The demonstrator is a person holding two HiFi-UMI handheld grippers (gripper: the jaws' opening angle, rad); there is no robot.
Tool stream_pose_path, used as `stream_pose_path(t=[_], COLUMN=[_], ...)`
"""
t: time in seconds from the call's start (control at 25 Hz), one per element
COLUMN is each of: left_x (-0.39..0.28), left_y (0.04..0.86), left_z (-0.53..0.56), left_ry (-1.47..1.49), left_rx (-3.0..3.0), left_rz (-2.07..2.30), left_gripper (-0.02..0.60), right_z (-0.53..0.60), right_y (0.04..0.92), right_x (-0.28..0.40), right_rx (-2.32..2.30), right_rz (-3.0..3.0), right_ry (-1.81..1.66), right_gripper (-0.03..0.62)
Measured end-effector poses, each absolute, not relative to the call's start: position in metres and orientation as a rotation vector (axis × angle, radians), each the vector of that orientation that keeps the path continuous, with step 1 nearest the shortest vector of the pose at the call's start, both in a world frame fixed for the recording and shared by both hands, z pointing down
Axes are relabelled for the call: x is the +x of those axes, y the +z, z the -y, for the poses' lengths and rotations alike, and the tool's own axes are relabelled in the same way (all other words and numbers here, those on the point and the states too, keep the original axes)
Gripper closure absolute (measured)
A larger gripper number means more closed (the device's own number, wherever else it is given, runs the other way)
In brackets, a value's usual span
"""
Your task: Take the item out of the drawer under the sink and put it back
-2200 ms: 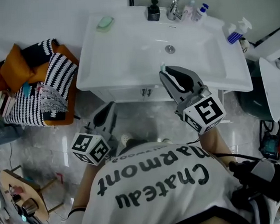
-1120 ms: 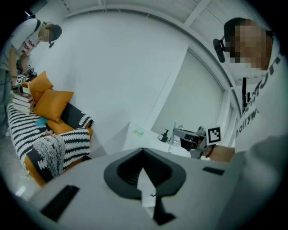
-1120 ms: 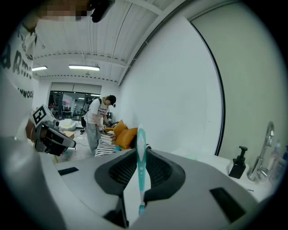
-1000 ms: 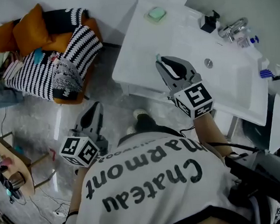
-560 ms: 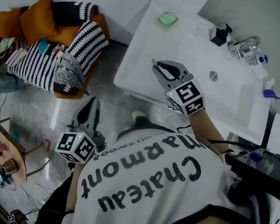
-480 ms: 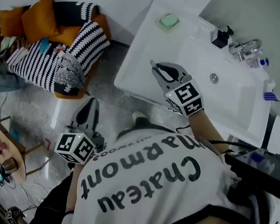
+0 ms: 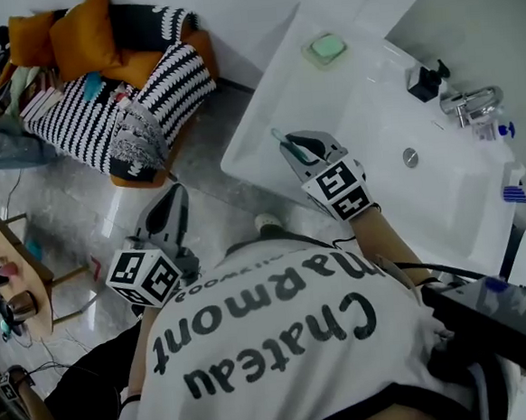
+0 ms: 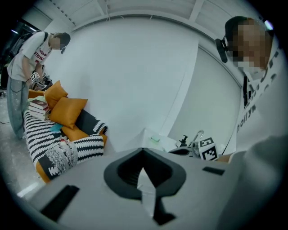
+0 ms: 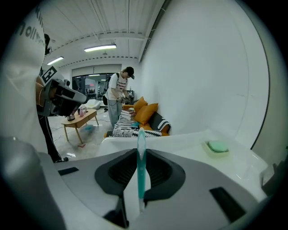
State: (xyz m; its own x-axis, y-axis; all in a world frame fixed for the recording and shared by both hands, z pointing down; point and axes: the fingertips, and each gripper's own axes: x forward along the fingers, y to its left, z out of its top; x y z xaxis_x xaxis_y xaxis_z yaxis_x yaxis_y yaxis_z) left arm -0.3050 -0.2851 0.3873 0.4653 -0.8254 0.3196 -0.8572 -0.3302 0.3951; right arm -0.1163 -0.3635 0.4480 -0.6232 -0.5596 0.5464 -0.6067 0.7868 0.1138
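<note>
At centre frame, the right claw (image 7: 294, 148) gripped a teal toothbrush (image 9: 141, 152) above the sink (image 7: 364, 106) edge. Soap (image 7: 327, 45) lay in a dish (image 7: 312, 58). The left claw (image 8: 143, 155) was closed, empty.

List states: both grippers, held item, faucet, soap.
left gripper: shut, nothing between the jaws.
right gripper: shut on teal item.
teal item: clamped, tip sticking out past the jaws.
faucet: no water seen running.
soap: resting on sink corner.
</note>
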Motion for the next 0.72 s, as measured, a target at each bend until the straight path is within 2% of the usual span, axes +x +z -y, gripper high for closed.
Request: stream_pose_path(t=[0.72], left_x=[-0.317], left_y=[0.395], left_z=[0.290], left_ry=[0.058], left_rx=[2.162], left_rz=[1.401], left_gripper=[0.574], right_z=[0.365], right_y=[0.466], right_x=[-0.124], right_rx=[0.831], right_rz=[2.358], right_ry=[0.171], right_gripper=[0.526])
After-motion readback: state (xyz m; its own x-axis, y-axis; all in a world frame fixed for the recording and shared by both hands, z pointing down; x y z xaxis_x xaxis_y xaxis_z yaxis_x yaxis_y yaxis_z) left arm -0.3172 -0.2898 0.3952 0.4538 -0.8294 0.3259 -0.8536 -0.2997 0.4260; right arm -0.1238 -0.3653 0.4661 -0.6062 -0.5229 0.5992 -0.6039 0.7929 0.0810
